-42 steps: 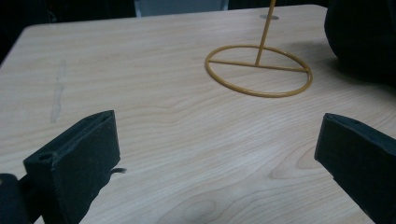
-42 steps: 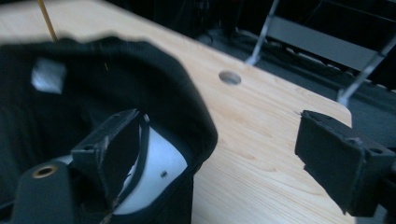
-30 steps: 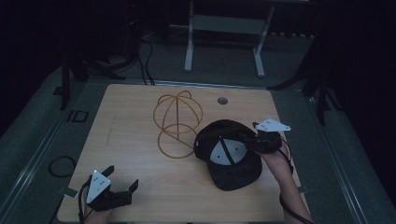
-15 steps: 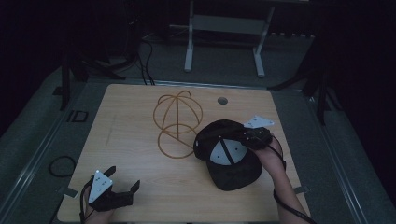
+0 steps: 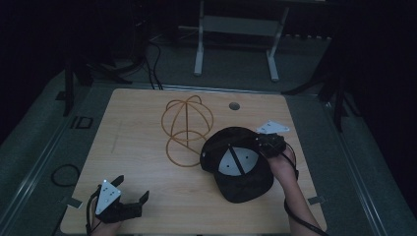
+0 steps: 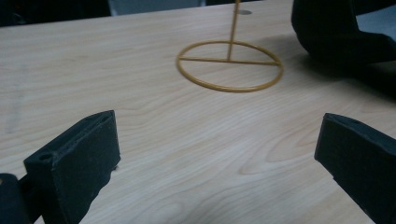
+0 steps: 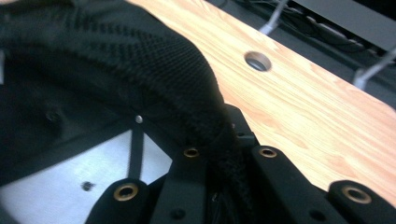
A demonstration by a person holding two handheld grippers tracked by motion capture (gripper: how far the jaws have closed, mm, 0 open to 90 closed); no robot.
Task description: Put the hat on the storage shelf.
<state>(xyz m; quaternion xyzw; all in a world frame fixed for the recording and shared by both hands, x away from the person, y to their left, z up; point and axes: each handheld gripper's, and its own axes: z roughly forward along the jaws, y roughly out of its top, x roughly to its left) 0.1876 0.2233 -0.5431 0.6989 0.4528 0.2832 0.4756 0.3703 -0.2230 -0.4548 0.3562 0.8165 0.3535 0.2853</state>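
Cap [image 5: 241, 164], black, lies upside down on the table's [image 5: 137, 128] right half, brim toward you, long axis near to far, just beside the wire stand [image 5: 187, 125]. Your right hand [image 5: 281, 169] reaches in from the right w/ the right gripper [image 5: 263, 145] clamped on the cap's rim. Left gripper [image 5: 132, 200] sits low at the near-left corner, jaws wide apart, pointing at the stand.

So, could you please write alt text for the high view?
A black cap lies upside down on a wooden table, its rim pinched by the right gripper. A gold wire hat stand stands beside it; the left gripper rests open near the front-left corner.
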